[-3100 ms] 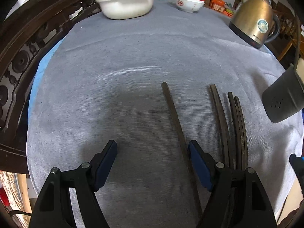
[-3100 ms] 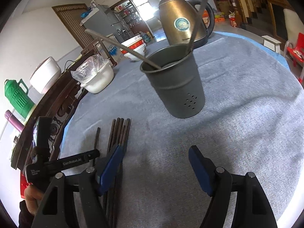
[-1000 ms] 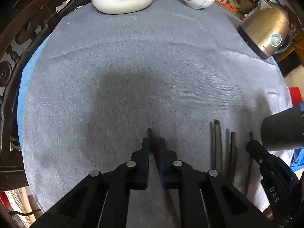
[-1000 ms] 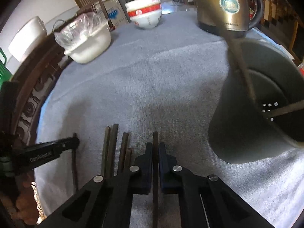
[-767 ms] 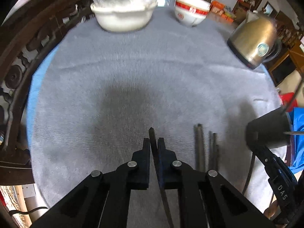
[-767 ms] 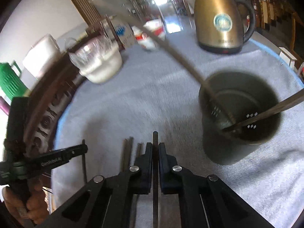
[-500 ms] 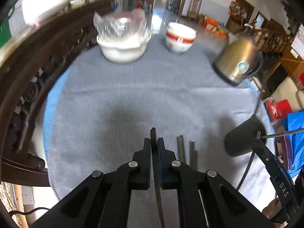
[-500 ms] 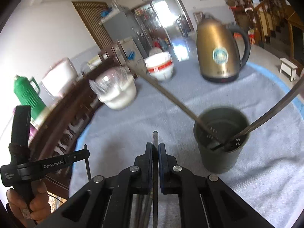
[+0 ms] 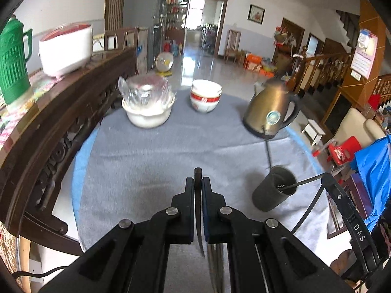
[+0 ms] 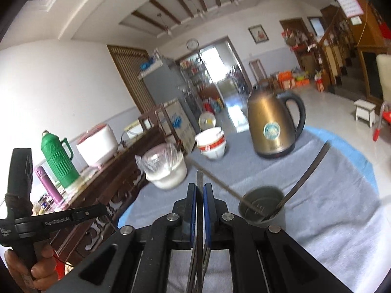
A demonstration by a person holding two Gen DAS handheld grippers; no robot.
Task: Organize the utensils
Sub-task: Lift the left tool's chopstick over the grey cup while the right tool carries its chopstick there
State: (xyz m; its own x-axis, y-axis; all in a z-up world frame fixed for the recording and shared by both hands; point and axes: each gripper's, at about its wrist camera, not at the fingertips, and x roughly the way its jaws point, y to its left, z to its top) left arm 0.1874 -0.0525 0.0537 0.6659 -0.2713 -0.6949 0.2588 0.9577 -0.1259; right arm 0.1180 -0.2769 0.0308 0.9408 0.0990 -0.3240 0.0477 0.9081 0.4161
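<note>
Chopsticks (image 9: 283, 185) in holder (image 9: 273, 193); right view adds thermos (image 10: 58, 158).

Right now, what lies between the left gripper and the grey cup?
Only bare grey cloth lies between the left gripper, shut on a chopstick, and the cup; the left wrist view shows it.

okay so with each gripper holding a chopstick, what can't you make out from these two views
- Chopsticks on the table: left wrist view, hidden behind the left gripper.
- Held chopstick's lower end: right wrist view, cut off by the bottom edge.
- White bowl's contents: both views, under crinkled plastic wrap.
- Holder's bottom: right wrist view, blurred.
</note>
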